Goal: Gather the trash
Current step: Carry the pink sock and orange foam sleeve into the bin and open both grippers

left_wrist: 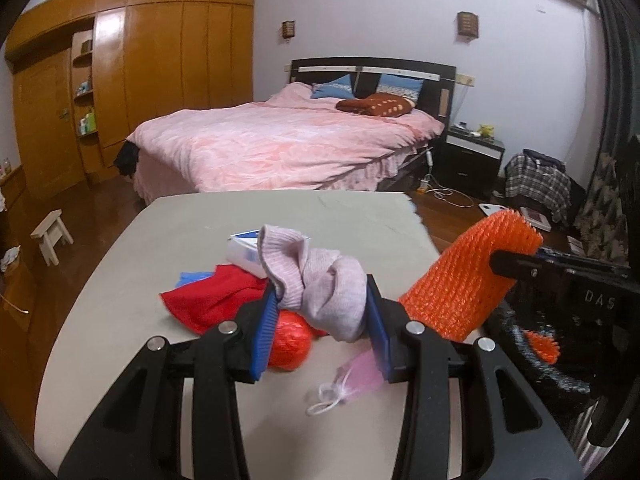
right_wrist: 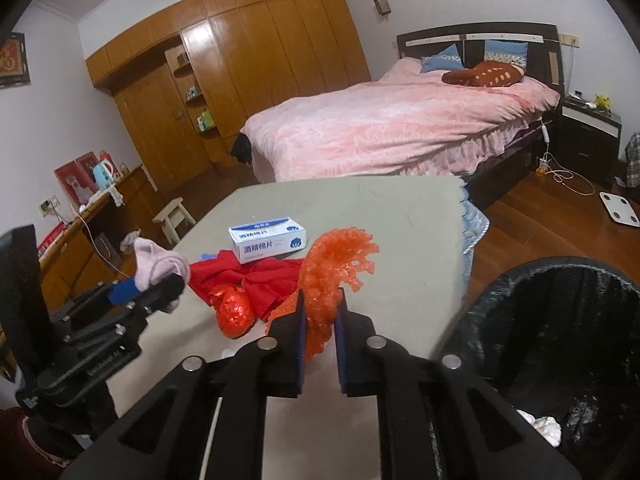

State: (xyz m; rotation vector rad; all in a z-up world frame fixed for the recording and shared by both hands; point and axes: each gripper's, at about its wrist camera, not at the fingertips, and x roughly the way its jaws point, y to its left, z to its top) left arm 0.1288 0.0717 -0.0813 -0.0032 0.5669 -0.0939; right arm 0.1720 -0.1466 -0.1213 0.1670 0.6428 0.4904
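Right tool (right_wrist: pixel 320 316) pinches a light, springy orange foam net (right_wrist: pixel 324 280) mid-body, bin (right_wrist: pixel 560 320) at 3 o'clock; left tool (left_wrist: pixel 320 312) squeezes a soft pink sock (left_wrist: pixel 320 280).

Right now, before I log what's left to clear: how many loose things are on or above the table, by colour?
Red: 2, cloth, foil ball
Orange: 1, foam net in the right gripper
Pink: 2, sock in the left gripper, small pouch
White and blue: 1, box
Total: 6
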